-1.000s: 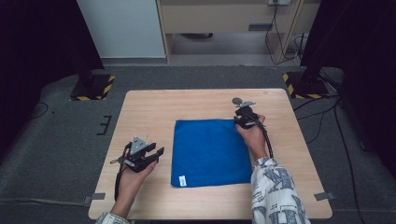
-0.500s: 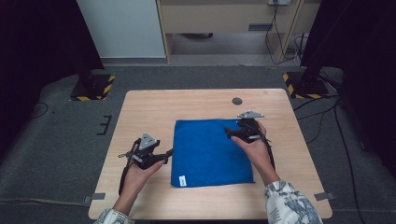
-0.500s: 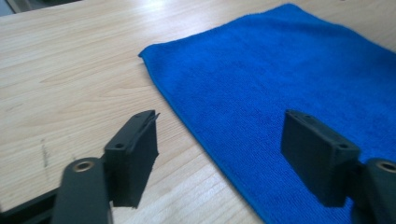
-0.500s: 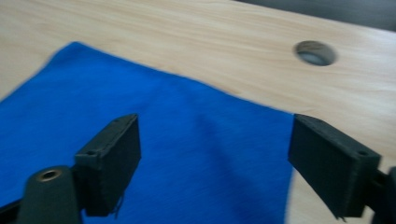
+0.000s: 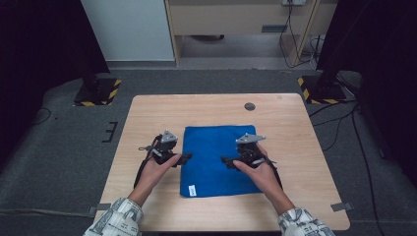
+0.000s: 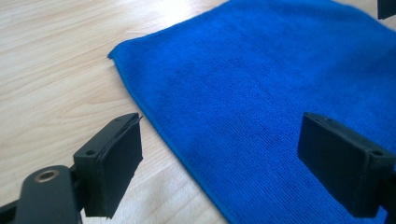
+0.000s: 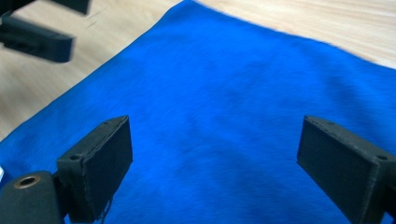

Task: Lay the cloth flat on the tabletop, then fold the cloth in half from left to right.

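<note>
The left gripper (image 5: 184, 157), jaws wide and empty, straddles the left edge of the blue cloth (image 5: 216, 157), which lies flat mid-table (image 5: 147, 118). The right gripper (image 5: 227, 161), equally wide and empty, hovers over the cloth's right half, probably just above it.

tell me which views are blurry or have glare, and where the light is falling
High view: soft but evenly lit on the table, dark at both sides. Left gripper view: sharp weave on the blue cloth, with bright glare on the wood at the top. Right gripper view: the cloth looks smeared and soft, and the left gripper at the top left is blurred.
</note>
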The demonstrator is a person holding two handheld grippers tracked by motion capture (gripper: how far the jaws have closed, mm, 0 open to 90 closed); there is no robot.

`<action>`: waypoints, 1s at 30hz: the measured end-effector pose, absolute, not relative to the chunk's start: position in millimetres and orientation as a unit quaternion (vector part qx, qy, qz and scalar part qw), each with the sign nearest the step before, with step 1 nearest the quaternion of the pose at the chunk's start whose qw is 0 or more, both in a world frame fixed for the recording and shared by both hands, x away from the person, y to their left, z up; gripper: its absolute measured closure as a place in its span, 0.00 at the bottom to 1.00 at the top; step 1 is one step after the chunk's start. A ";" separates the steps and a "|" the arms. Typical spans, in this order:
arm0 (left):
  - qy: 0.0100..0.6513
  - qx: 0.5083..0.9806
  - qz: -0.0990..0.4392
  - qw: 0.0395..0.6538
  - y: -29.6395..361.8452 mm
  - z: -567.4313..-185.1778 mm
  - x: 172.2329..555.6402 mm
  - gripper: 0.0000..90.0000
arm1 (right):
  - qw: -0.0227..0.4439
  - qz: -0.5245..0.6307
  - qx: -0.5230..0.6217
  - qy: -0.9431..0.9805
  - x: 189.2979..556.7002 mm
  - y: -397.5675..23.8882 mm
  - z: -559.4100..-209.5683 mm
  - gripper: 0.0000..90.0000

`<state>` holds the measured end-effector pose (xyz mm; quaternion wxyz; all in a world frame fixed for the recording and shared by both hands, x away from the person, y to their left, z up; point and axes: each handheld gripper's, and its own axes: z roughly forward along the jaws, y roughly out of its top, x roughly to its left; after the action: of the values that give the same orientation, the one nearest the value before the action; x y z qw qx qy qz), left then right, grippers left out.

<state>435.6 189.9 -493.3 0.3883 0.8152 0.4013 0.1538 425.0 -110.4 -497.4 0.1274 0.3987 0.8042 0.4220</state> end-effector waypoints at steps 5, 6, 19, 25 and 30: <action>0.369 0.837 0.151 0.376 182.6 -490.2 438.8 0.13 | 0.117 0.411 0.380 0.821 415.4 -89.0 -501.1 0.14; 0.369 0.836 0.152 0.377 182.4 -488.3 439.5 0.12 | 0.113 0.411 0.372 0.824 412.7 -83.3 -500.9 0.14; 0.408 0.821 0.170 0.361 203.5 -468.1 448.6 0.13 | 0.107 0.411 0.320 0.847 383.9 -48.4 -494.2 0.20; 0.427 0.814 0.161 0.361 213.7 -468.4 451.0 0.13 | 0.101 0.402 0.289 0.863 359.2 -31.9 -486.6 0.36; 0.431 0.809 0.160 0.366 215.2 -467.5 450.1 0.13 | 0.101 0.405 0.274 0.866 349.3 -25.3 -483.8 0.51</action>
<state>450.1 215.2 -467.5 0.3659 0.8091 0.4312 0.1599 349.3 -25.3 -483.8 0.1006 0.2737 0.8664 0.4054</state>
